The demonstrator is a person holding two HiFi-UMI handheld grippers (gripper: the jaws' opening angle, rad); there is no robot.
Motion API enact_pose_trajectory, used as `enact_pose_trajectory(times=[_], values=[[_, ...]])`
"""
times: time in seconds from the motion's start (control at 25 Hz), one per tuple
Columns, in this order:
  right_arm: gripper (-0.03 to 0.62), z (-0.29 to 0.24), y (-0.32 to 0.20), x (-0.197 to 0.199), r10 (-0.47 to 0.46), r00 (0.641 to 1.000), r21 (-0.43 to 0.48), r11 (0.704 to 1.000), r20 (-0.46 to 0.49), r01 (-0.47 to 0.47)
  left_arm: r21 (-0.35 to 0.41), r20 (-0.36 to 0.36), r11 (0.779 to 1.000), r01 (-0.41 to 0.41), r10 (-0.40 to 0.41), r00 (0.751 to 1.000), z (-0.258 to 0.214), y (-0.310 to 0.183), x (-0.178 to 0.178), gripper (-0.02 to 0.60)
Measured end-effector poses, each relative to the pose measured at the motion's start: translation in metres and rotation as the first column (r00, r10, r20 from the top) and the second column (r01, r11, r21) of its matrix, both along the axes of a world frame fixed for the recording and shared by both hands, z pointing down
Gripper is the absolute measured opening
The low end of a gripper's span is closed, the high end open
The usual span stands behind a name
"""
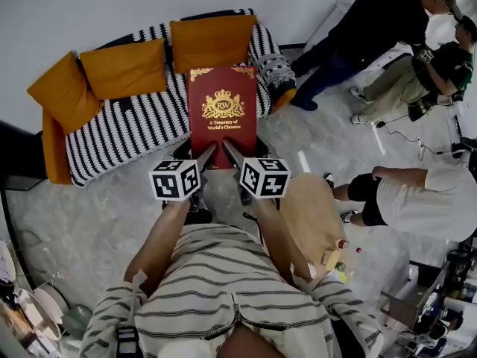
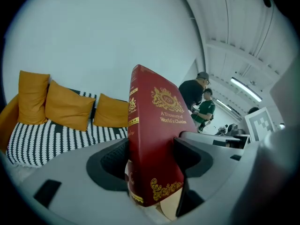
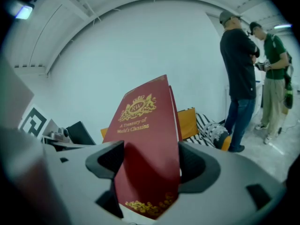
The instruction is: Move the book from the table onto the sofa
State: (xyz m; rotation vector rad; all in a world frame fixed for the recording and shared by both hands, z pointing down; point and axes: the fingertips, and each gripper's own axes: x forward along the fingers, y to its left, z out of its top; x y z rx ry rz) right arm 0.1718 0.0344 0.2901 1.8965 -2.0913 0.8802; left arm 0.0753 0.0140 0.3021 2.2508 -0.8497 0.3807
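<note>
Pale stone-look floor (image 1: pixel 89 207), white wall behind. Left hand-held gripper (image 2: pixel 152 156) is clamped on the bottom edge of the red book (image 1: pixel 222 114), a jaw pressing each side, spine twd its left jaw. Right hand-held gripper (image 3: pixel 152 161) is clamped on that same bottom edge just beside it, jaws on front & back covers. Book is held up in the air, tilted, its gold-crest cover facing the head cam. In head view it overlaps the front edge of the black-&-white striped sofa (image 1: pixel 127 129), twd the right end; both gripper views show the sofa behind it. Can't tell if its top edge touches the seat. Three orange cushions (image 1: pixel 127 67) lean along the sofa's back. Round wooden tabletop (image 1: pixel 309 215) sits nearer the person, to the right, well apart from the book, w/ small bits at its near edge. Other people (image 1: pixel 373 21) stand on the floor at right.
</note>
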Motion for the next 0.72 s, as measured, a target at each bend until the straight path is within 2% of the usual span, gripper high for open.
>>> enact_pose_trajectory(times=[0.2,0.32,0.44,0.6,0.72], values=[[0.360,0.006,-0.059,-0.057,-0.095,0.995,-0.017,0.995,-0.001,0.095,-0.012,0.000,0.996,0.093,-0.093,0.996,0.006,-0.050,-0.059,0.301],[0.360,0.012,-0.081,-0.080,-0.149,0.989,-0.026,0.988,-0.001,0.149,-0.027,0.002,0.988,0.152,-0.152,0.988,0.013,-0.066,-0.082,0.301],[0.360,0.016,-0.099,-0.106,-0.207,0.978,-0.035,0.978,0.004,0.207,-0.037,0.007,0.977,0.209,-0.209,0.978,0.016,-0.078,-0.108,0.301],[0.360,0.016,-0.134,-0.174,-0.276,0.961,-0.048,0.960,0.008,0.276,-0.051,0.013,0.960,0.277,-0.277,0.961,0.016,-0.106,-0.176,0.301],[0.360,0.020,-0.146,-0.192,-0.320,0.947,-0.048,0.946,0.017,0.320,-0.048,0.023,0.946,0.321,-0.320,0.947,0.018,-0.114,-0.193,0.301]])
